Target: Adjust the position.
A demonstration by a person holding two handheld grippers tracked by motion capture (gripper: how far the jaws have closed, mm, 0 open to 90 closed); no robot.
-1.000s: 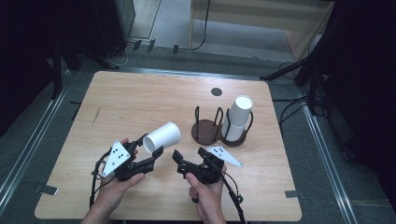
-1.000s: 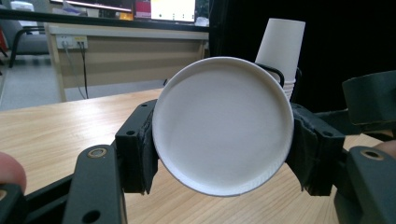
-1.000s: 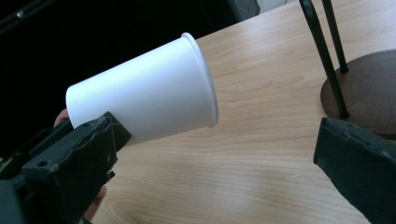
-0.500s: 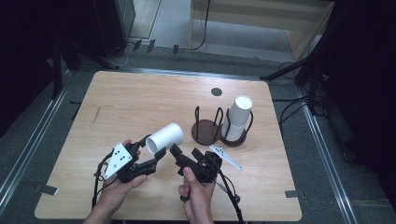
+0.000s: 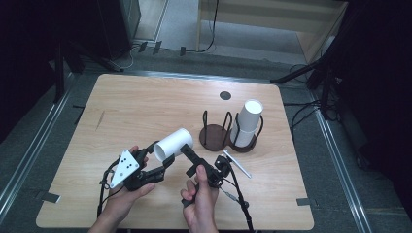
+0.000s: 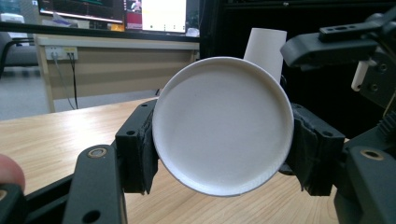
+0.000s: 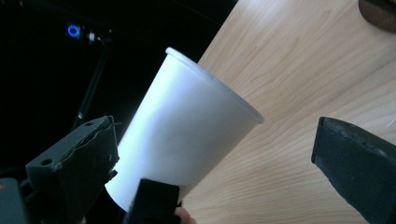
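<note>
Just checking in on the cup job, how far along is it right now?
Done: one white cup already stands in the right ring of the dark holder. In hand: the left gripper is clamped on a second white cup, held on its side above the table, with the right gripper open beside it. Left: the holder's left ring is empty, probably for this cup.

Left tongs (image 5: 163, 158): black frame, grey three-cornered plate on top with black dots. Black jaws, rough dark pads, round screw heads at pivots, small holes in links. Black cable trails from rear.
Right tongs (image 5: 192, 156): black body, white rod-like part at side, black cable trailing toward worktop edge. Jaw pads grey-black, ragged edge. Forearms bare, no sleeves seen.
</note>
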